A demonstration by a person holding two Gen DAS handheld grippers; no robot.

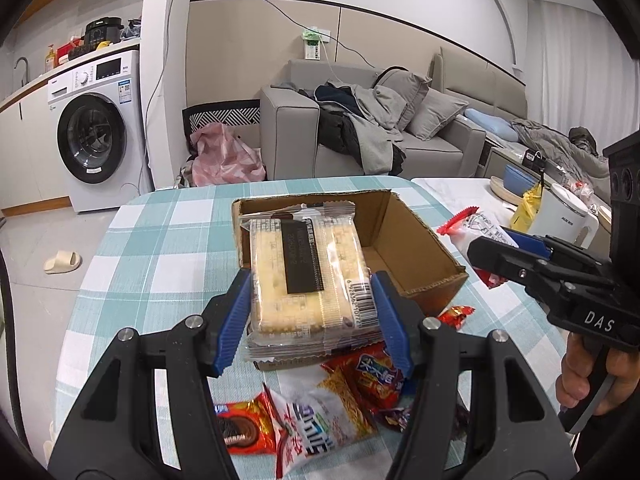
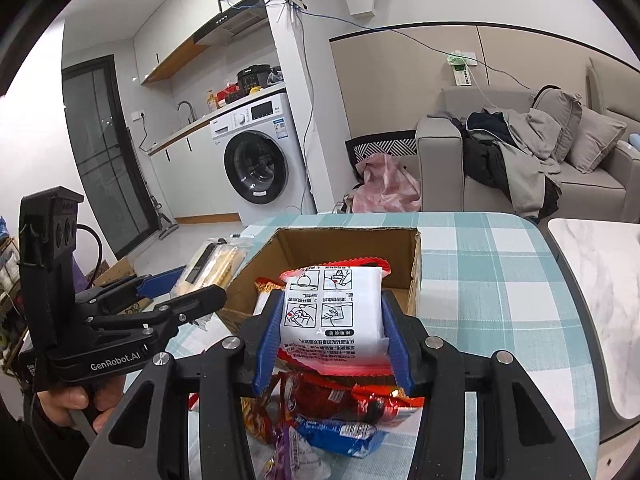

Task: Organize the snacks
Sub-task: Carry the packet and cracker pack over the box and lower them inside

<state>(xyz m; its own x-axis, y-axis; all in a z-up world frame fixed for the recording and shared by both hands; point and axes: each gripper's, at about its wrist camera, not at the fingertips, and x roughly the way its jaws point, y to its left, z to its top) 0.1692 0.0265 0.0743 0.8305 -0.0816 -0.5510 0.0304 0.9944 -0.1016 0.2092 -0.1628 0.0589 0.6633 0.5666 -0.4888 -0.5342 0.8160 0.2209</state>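
Right, the round table (image 1: 132,248) with its green-and-white checked cloth fills the foreground, a grey sofa (image 1: 420,132) heaped with clothes behind it and a washing machine (image 1: 96,136) off to the left. On the cloth sits the open cardboard box (image 1: 416,252), its floor bare on the visible side. Held above it, the left gripper (image 1: 310,320) pinches a clear pack of pale crackers (image 1: 308,268) between its blue pads, one pad pressed against each long side. The right gripper (image 2: 332,340) squeezes a white-and-red sachet (image 2: 336,312) printed with instruction drawings, also raised in front of the box. Below both, loose snack packets (image 1: 320,412) lie piled on the cloth at the near edge: a chocolate cookie pack, a noodle bag, small red wrappers. A hand (image 1: 592,376) grips the right tool's handle.
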